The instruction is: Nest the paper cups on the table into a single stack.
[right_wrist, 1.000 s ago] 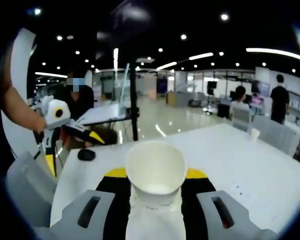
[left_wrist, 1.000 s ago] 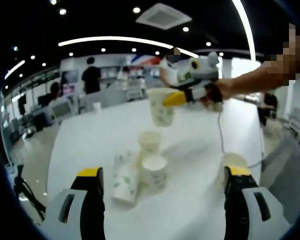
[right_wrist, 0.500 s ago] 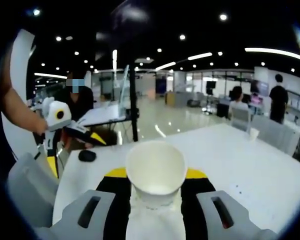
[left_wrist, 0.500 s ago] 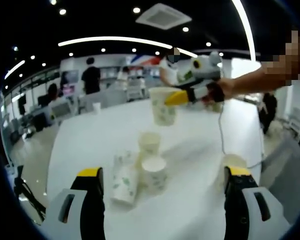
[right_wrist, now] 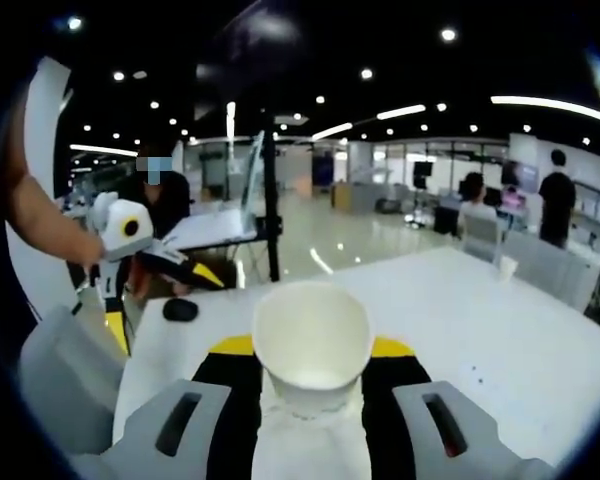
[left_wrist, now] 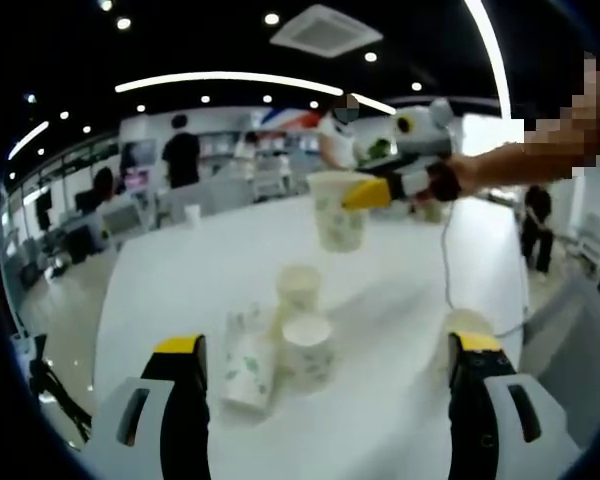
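Note:
On the white table (left_wrist: pixel 180 290) stand two upright white paper cups, one (left_wrist: pixel 298 289) behind the other (left_wrist: pixel 308 347). A leaf-printed cup (left_wrist: pixel 248 358) lies on its side to their left. Another cup (left_wrist: pixel 464 322) peeks out behind my right-hand jaw. My left gripper (left_wrist: pixel 327 345) is open wide, low over the near cups, holding nothing. My right gripper (left_wrist: pixel 372 192) comes in from the right, held above the table, shut on a leaf-printed cup (left_wrist: pixel 338 212). In the right gripper view that cup (right_wrist: pixel 311 330) sits between my right gripper's (right_wrist: pixel 312 372) jaws, mouth forward. The left gripper (right_wrist: pixel 160 300) shows at left.
A thin cable (left_wrist: pixel 442 268) runs across the table's right side. A small black object (right_wrist: pixel 180 310) lies near the table's left corner. A lone cup (right_wrist: pixel 507 267) stands at the far edge. Desks, chairs and people fill the room behind.
In the left gripper view the right gripper with its cup has drifted right and slightly up. The cups on the table have not moved, and the left gripper stays open.

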Tool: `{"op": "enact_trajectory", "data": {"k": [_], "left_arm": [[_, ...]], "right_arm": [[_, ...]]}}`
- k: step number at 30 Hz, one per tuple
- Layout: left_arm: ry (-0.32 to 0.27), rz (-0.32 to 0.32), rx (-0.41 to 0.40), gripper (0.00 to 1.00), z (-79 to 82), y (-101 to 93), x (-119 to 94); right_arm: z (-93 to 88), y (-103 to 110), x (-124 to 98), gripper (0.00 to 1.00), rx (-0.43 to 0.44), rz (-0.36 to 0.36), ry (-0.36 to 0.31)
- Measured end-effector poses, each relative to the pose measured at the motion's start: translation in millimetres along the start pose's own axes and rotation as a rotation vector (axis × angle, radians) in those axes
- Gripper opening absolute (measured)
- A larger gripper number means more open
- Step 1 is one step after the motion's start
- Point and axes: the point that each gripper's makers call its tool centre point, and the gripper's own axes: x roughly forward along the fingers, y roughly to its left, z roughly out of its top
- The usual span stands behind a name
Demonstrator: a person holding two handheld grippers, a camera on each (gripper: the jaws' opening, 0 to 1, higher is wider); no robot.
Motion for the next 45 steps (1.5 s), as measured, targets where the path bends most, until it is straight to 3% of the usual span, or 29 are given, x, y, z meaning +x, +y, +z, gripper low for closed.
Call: {"op": "enact_trajectory", "data": {"k": [18, 34, 45], "left_arm": [[0.002, 0.007, -0.015, 0.98, 0.9, 3.0, 6.1], [0.016, 0.002, -0.022, 0.98, -4.7, -4.3, 9.6], [0.013, -0.007, -0.027, 0.98, -0.2, -7.4, 14.2]], "right_arm": [[-4.1, 8.2, -16.9, 0.35, 0.017, -0.018, 0.003], [0.8, 17.6, -34.8, 0.35, 0.034, -0.038, -0.015], [-0.5, 22.3, -46.2, 0.35, 0.043, -0.052, -0.025]]}}
